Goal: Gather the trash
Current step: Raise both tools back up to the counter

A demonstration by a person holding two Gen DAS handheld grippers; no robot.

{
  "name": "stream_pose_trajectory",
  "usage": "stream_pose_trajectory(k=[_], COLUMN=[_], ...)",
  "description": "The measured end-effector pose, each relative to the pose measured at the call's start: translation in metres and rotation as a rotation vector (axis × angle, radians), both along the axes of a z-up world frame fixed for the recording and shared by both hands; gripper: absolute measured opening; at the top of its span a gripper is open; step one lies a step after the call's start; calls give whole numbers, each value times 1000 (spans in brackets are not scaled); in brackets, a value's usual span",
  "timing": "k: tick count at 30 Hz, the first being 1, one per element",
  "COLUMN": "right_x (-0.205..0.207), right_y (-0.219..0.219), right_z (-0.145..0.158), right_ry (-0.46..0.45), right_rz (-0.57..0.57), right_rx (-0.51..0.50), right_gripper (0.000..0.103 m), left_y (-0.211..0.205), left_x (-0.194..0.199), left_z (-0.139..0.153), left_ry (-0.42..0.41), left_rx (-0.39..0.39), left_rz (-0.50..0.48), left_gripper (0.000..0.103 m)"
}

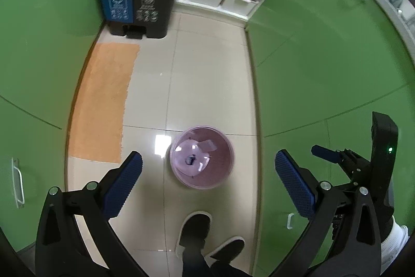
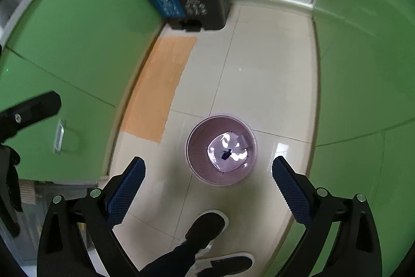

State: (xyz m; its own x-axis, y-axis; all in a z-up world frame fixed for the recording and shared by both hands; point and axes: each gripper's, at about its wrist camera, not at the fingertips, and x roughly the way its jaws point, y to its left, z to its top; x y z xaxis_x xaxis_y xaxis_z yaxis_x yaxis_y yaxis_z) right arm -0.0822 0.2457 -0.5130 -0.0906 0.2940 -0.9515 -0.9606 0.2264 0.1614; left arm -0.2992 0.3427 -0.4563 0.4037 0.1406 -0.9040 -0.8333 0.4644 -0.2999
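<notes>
Trash, pale crumpled paper with one dark scrap, is lying at the bottom of the small pink wastebasket, which is standing upright on the tiled floor. Through my left wrist camera I am looking steeply down on it: my left gripper is hanging above with both blue pads spread wide and nothing between them, and the basket is sitting below and slightly ahead, nearer the left pad. My right gripper is showing at the right edge. A black two-bin pedal bin is standing well beyond, against the green cabinet, with an orange mat between.

Through my right wrist camera, my right gripper is also gaping, clamped on nothing. The wastebasket is lying almost squarely between its pads, far below them. I am judging the right hand better centred. My shoes are standing just behind it.
</notes>
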Motion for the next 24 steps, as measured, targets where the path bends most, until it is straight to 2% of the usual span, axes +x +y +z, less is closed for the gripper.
stream_pose_trajectory(k=[5, 13, 18, 24], right_x=[12, 35, 51, 74], right_y=[-30, -108, -164, -237], right_z=[85, 240, 311, 369], right_ry=[-13, -55, -97, -176], right_rz=[-74, -231, -347, -545], right_rx=[39, 149, 215, 279], right_gripper=[95, 96, 97, 97], left_y=[-25, -73, -106, -155], left_x=[23, 78, 121, 178], left_z=[76, 211, 278, 331], left_ry=[-20, -56, -99, -159], left_rx=[26, 92, 134, 196], left_rz=[-82, -266, -405, -599], left_gripper=[100, 100, 100, 100])
